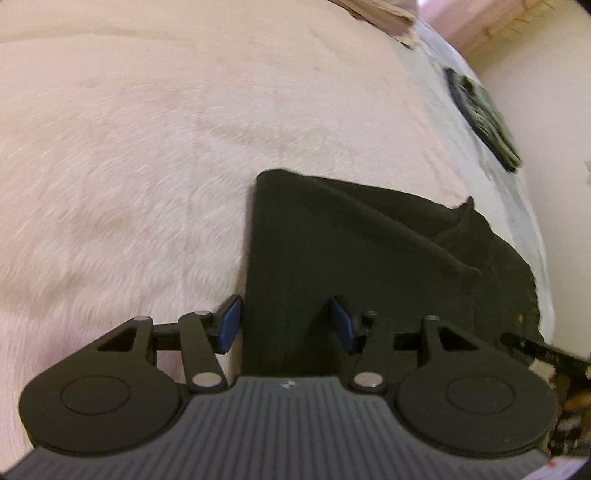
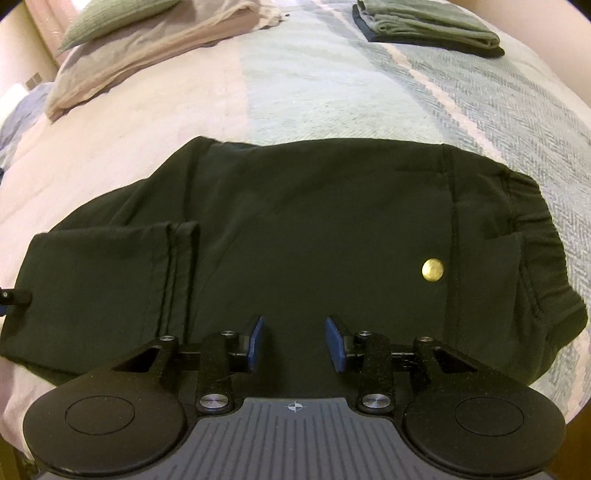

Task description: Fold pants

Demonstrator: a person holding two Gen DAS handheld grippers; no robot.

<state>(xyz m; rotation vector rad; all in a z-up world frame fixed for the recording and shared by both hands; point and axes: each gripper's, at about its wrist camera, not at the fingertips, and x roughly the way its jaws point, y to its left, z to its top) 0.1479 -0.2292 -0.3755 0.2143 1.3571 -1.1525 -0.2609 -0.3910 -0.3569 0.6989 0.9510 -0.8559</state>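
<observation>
Both claws, the left claw and the right claw, are held part-open and empty over the folded black pants on the bed.

No readable text, label, brand or number anywhere; small marks on claw bodies illegible.

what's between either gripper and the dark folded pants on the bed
Nothing visible. The right gripper stands open directly above the dark folded pants, and the left gripper is open over their folded edge. The folded grey-green clothes lie far off.
</observation>
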